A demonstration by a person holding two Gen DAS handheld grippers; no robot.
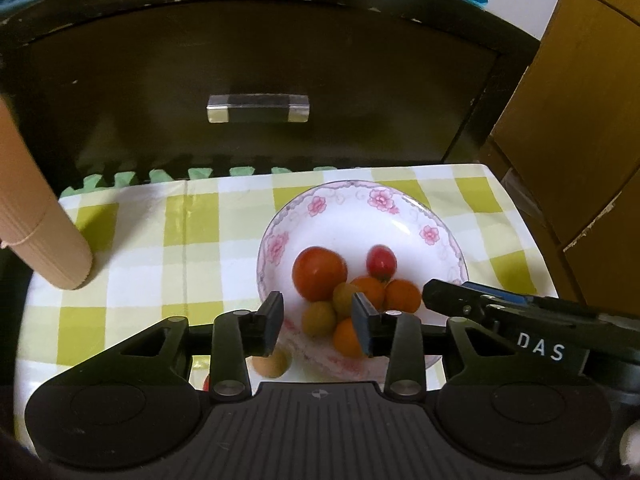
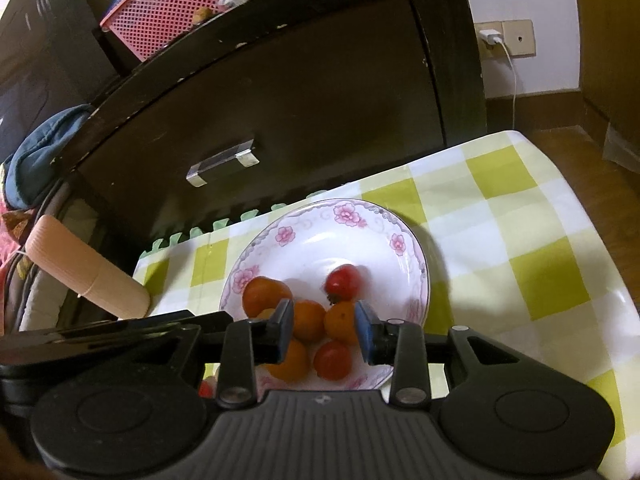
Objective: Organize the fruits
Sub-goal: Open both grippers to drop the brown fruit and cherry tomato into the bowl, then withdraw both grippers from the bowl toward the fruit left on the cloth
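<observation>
A: Where the checked cloth covers the tabletop (image 1: 132, 248), which things sit on it?

B: A flowered plate (image 1: 404, 216) near the far edge, toward the far right corner; in it lie a large tomato (image 1: 319, 273), a small red tomato (image 1: 381, 262), several orange fruits (image 1: 403, 295) touching one another, and two yellowish ones (image 1: 319, 319); a roll of brown corrugated card (image 1: 44, 240) leans in at the left edge.

A: And the left hand-held gripper (image 1: 318, 318)?

B: Its jaws stand apart over the near half of the plate; fruit shows between them, yet the pads press on nothing; one more pale fruit (image 1: 272, 362) lies on the cloth just outside the plate's near rim.

A: The right hand-held gripper (image 2: 324, 330)?

B: Also parted, with nothing clamped; orange fruits and a red tomato (image 2: 333, 360) lie in the gap below it; its blue pads (image 2: 363, 328) hang clear of them.

A: Behind the tabletop?

B: A dark cabinet (image 2: 320, 100) with a metal handle (image 2: 222, 163); a pink basket (image 2: 168, 4) on top.
</observation>
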